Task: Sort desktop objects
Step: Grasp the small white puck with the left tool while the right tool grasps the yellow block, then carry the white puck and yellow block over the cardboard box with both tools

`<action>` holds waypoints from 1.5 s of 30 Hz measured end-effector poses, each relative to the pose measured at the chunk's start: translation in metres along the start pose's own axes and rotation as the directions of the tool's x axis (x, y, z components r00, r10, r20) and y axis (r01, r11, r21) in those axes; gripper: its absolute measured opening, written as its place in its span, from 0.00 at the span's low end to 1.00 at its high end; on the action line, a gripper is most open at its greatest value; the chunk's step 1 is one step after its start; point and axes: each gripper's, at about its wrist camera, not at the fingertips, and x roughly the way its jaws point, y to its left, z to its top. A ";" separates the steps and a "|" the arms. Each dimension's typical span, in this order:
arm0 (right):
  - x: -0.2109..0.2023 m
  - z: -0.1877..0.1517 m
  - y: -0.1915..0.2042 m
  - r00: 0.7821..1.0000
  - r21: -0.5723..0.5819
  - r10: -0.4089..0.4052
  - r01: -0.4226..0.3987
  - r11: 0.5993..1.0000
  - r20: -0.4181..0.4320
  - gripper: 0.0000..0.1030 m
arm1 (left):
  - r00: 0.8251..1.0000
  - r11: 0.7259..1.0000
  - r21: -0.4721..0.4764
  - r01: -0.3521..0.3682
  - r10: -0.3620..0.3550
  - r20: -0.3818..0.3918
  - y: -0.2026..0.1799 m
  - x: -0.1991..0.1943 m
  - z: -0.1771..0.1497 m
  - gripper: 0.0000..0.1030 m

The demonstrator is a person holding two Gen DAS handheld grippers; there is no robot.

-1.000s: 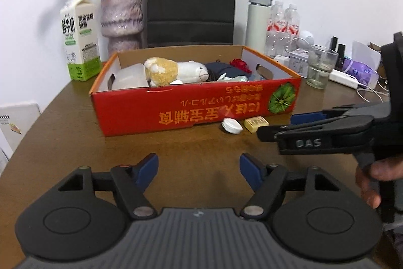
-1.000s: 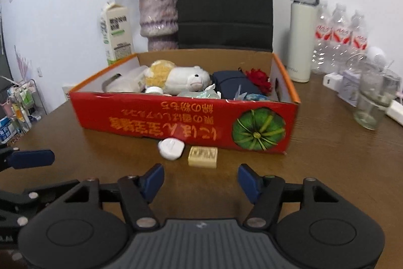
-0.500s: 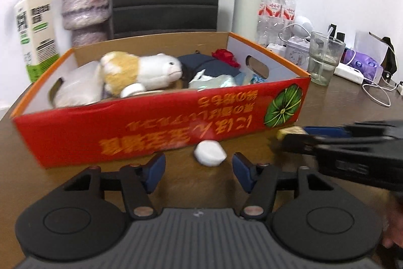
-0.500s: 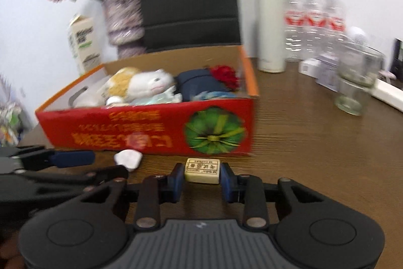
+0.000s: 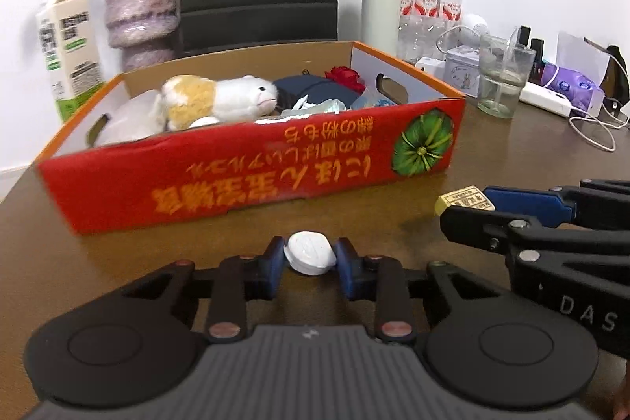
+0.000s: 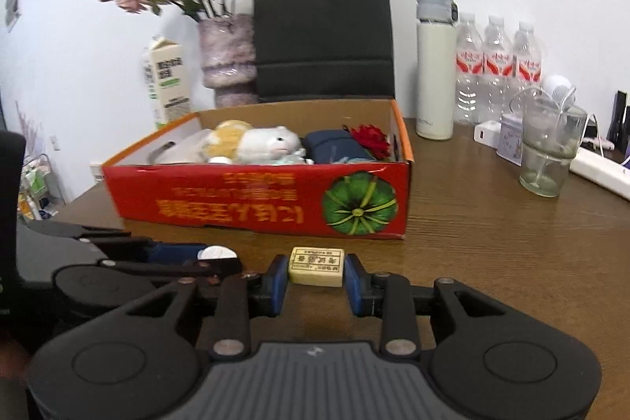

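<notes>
Two claws closed | left claw (image 5: 310,259) grips white cap (image 5: 310,257) | right claw (image 6: 316,274) grips yellow eraser (image 6: 316,266)

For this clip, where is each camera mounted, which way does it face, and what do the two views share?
Left wrist: sits on the left claw, facing the red box across the table; its fingers grip a white cap; the right claw enters from the right.
Right wrist: sits on the right claw, facing the same box; it grips a yellow eraser; the left claw shows at lower left.
Shared: box, plush toy, vase, black bag, thermos, glass.
</notes>
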 end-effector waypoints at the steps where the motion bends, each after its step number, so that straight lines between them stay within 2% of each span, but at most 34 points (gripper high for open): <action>1: -0.007 -0.002 0.003 1.000 -0.003 0.007 -0.007 1.000 0.004 0.28 | 1.000 1.000 -0.004 -0.002 0.002 0.011 0.000 -0.011 -0.004 0.28; 6: -0.053 -0.022 0.027 0.999 -0.039 0.038 -0.038 0.999 0.013 0.29 | 0.996 0.999 -0.036 -0.035 0.038 0.075 0.004 -0.075 -0.027 0.28; 9: -0.083 -0.041 0.044 0.999 -0.065 0.039 -0.037 0.997 0.020 0.28 | 0.989 0.995 -0.059 -0.086 0.092 0.115 0.007 -0.114 -0.046 0.28; 11: -0.102 -0.055 0.054 0.999 -0.084 0.038 -0.037 0.996 0.019 0.29 | 0.984 0.990 -0.080 -0.116 0.125 0.130 0.008 -0.139 -0.063 0.28; 15: -0.139 -0.077 0.066 0.999 -0.100 0.027 -0.024 0.995 0.032 0.29 | 0.980 0.983 -0.134 -0.125 0.143 0.139 0.015 -0.186 -0.102 0.28; 20: -0.182 -0.112 0.068 0.998 -0.078 0.040 -0.035 0.996 0.057 0.29 | 0.954 0.959 -0.163 -0.233 0.258 0.153 0.015 -0.234 -0.157 0.28; 23: -0.199 -0.128 0.071 0.997 -0.080 0.035 -0.030 0.996 0.063 0.29 | 0.946 0.942 -0.217 -0.255 0.290 0.146 0.020 -0.255 -0.176 0.28; 26: -0.213 -0.136 0.072 0.995 -0.063 0.032 -0.026 0.998 0.098 0.29 | 0.943 0.947 -0.208 -0.246 0.284 0.176 0.022 -0.264 -0.173 0.28; 31: -0.228 -0.134 0.073 0.986 -0.052 -0.022 0.031 0.998 0.166 0.29 | 0.940 0.948 -0.213 -0.235 0.277 0.198 0.024 -0.270 -0.171 0.28; 38: -0.217 -0.132 0.072 0.989 -0.043 -0.021 0.027 0.999 0.148 0.29 | 0.949 0.951 -0.220 -0.219 0.260 0.181 0.025 -0.260 -0.165 0.28; 41: -0.209 -0.117 0.068 0.986 -0.033 -0.015 0.020 0.999 0.163 0.29 | 0.952 0.958 -0.230 -0.170 0.220 0.212 0.030 -0.253 -0.143 0.28; 45: -0.188 -0.073 0.059 0.975 -0.046 0.013 -0.002 0.999 0.221 0.29 | 0.946 0.975 -0.194 -0.113 0.166 0.280 0.041 -0.230 -0.090 0.28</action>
